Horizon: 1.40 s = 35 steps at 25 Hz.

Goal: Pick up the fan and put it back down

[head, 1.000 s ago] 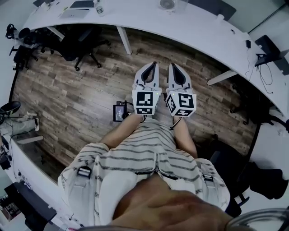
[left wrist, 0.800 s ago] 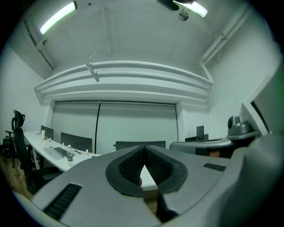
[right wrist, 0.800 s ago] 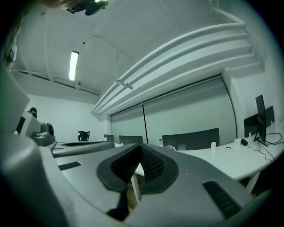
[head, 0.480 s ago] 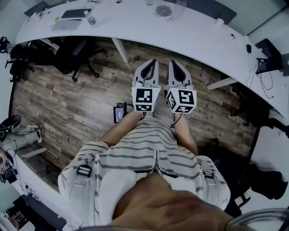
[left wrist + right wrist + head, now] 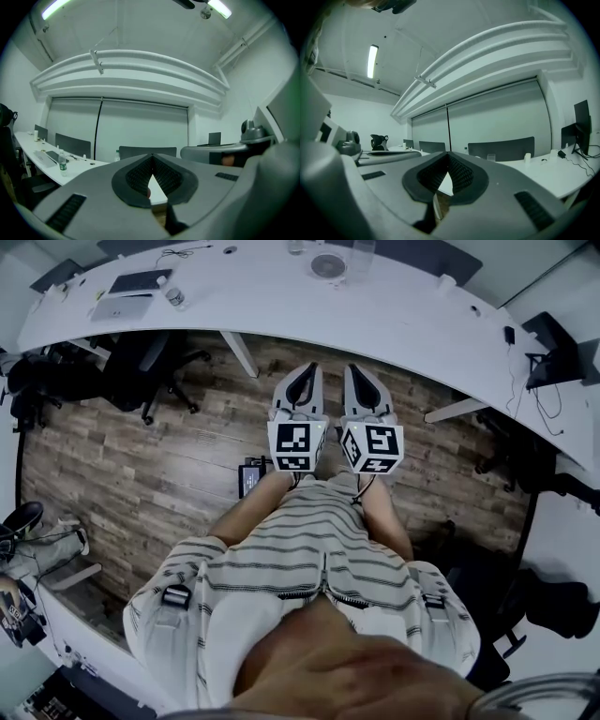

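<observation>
Both grippers are level in front of me, side by side above the wood floor (image 5: 141, 456). Left gripper (image 5: 309, 371): jaws pressed together at the tips, nothing between them. Right gripper (image 5: 354, 371): the same, tips closed, empty. The fan (image 5: 327, 265) sits on the curved white desk (image 5: 403, 306) ahead, toward its far edge and well apart from both grippers. A clear container (image 5: 362, 251) stands just beside the fan. A laptop (image 5: 139, 281) and a bottle (image 5: 172, 296) lie toward the desk's left end.
</observation>
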Available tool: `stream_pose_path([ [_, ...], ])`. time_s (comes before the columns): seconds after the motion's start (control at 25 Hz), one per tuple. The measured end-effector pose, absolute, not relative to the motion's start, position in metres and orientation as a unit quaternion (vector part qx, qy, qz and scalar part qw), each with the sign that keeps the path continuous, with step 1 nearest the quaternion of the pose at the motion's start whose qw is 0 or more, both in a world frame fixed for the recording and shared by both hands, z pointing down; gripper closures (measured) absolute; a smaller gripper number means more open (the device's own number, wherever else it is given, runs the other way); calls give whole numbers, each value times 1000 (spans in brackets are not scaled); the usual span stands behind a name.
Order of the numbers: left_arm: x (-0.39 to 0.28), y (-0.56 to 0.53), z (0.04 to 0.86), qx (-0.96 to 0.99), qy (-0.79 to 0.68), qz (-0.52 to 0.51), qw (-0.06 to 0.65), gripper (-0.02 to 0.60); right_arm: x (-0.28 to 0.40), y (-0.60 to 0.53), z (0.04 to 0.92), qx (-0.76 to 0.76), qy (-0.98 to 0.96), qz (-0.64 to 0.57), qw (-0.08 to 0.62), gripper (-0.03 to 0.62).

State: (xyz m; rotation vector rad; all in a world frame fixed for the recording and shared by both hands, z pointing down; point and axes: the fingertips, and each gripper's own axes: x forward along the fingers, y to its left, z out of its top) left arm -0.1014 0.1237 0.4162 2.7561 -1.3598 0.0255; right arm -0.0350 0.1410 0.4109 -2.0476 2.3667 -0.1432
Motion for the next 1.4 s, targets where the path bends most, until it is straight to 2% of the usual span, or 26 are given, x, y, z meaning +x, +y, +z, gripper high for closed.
stream_pose_path([
  [0.24,-98,115,418,900,-433,3,54,575,-39,130,418,-652,757,-52,-1,582],
  [0.76,-82,61,412,892,-450,5,36,575,-14,76,411,-654,756,-36,15,582],
  [1.4,-4,-53,415,889,-456,12,39,575,57,-34,405,-640,767,-32,13,582],
])
